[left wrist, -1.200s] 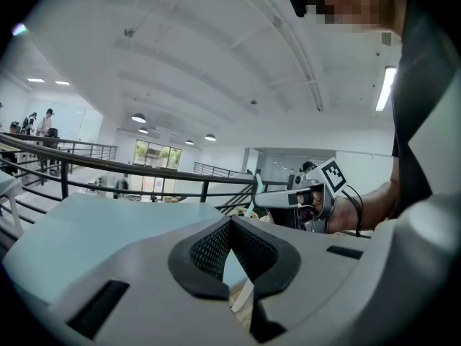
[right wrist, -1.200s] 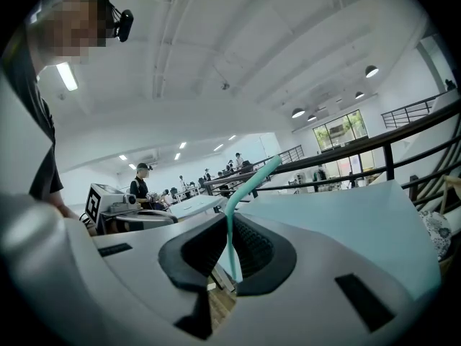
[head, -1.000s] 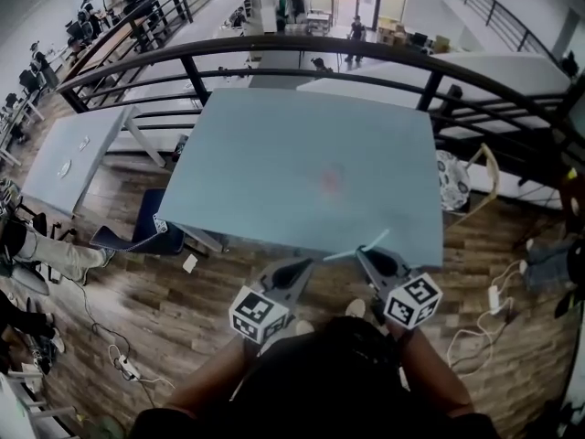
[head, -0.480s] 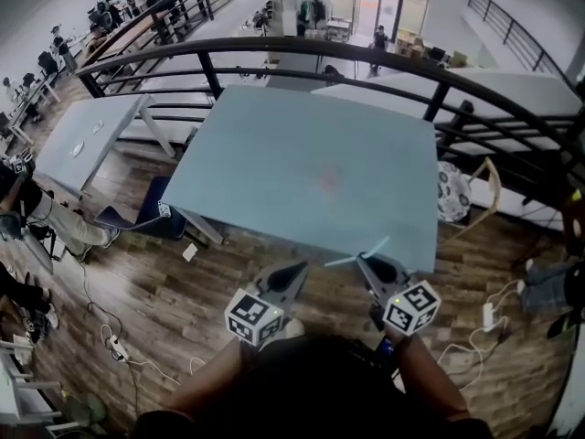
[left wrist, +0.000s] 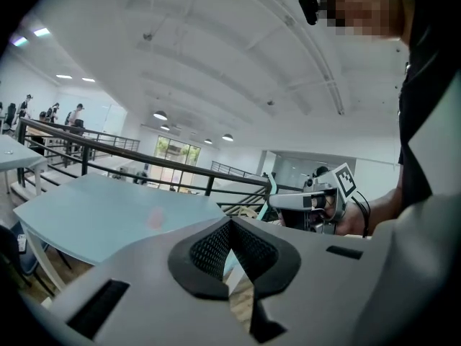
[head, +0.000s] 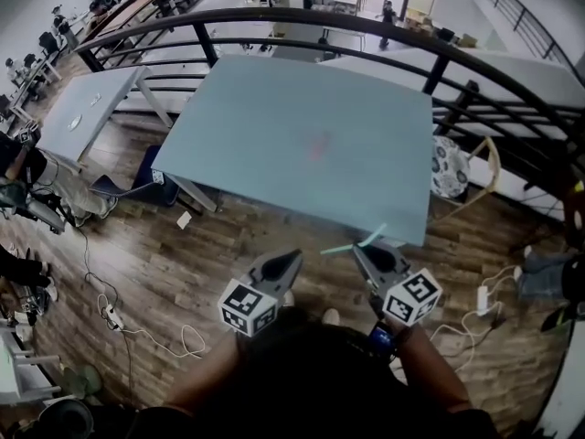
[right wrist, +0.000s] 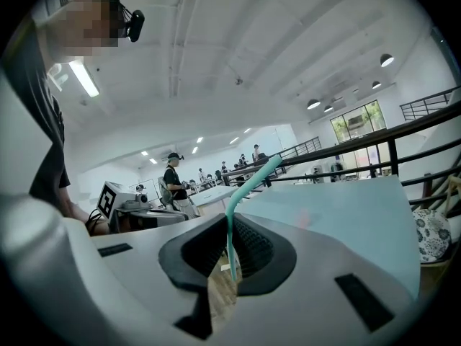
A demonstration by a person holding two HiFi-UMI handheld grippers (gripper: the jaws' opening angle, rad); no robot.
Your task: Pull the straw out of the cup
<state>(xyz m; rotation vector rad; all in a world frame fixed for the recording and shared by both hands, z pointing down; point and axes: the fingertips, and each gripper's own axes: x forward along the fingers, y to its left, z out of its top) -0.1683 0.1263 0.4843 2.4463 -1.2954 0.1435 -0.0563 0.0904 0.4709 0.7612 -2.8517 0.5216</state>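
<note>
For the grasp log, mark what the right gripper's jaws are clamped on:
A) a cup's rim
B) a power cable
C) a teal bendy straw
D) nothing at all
C: in the right gripper view the teal bendy straw stands pinched between the pads of the right gripper.

- The pink smudge (head: 317,144) on the desk (head: 274,99) is too blurred to identify.
- My left tongs (left wrist: 230,225) block the desk's near corner in the left gripper view.

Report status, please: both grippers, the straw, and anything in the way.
Left gripper shut, empty. Right gripper shut on the straw, held up in the air. No cup in any view. Table ahead, nothing blocking.
</note>
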